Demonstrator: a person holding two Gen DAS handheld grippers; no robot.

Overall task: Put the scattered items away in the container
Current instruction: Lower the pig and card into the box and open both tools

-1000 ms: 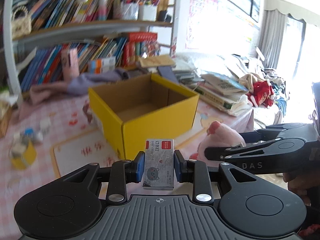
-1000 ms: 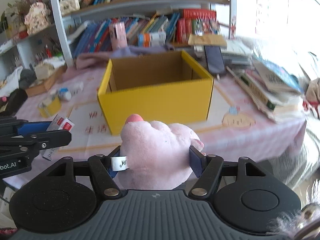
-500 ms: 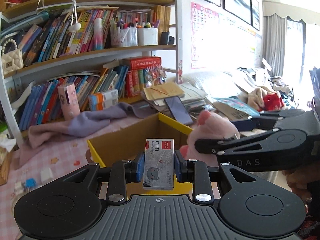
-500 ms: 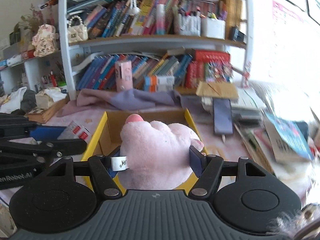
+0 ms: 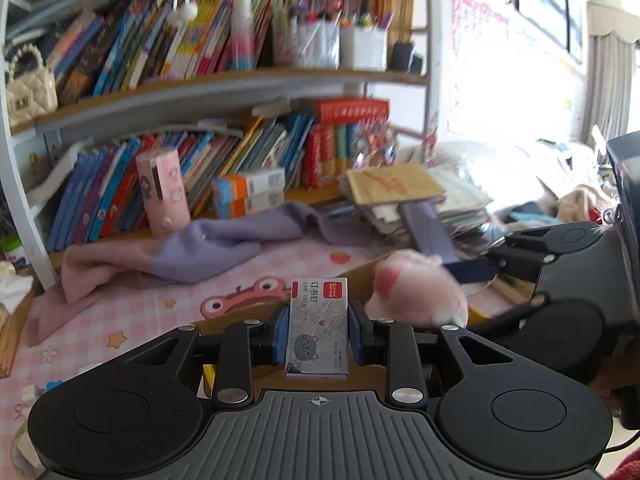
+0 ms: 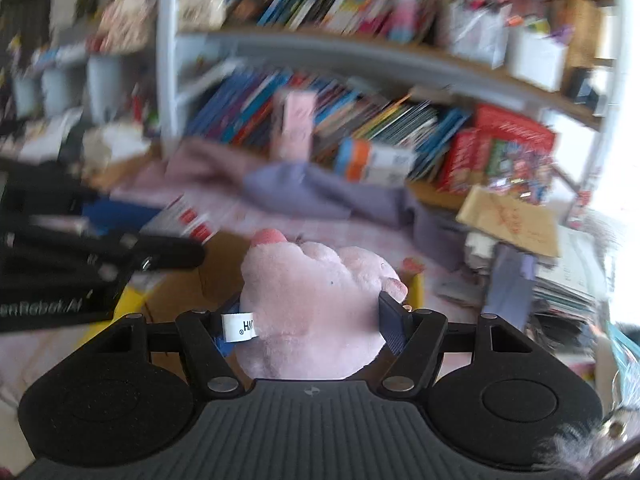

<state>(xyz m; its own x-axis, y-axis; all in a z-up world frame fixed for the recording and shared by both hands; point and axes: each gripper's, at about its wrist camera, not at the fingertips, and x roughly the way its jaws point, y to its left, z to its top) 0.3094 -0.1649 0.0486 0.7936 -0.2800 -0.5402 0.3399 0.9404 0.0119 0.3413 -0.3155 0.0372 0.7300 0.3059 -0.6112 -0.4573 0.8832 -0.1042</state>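
Left wrist view: left gripper (image 5: 318, 334) clamped on upright staple box (image 5: 317, 328), above yellow box's cardboard interior (image 5: 362, 280). Right wrist view, blurred: right gripper (image 6: 310, 326) squeezing pink plush toy (image 6: 312, 312); white tag (image 6: 239, 327) visible only here.

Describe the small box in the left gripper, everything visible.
The staple box is a small flat cardboard carton, grey-printed with a cartoon cat face low on its front, a red band and a red logo block along the top, and Chinese characters. It stands upright, printed face toward the camera, clamped on its two narrow sides by the left gripper jaws' blue pads. It looks closed and undamaged. Behind it lies the pink checked tablecloth.
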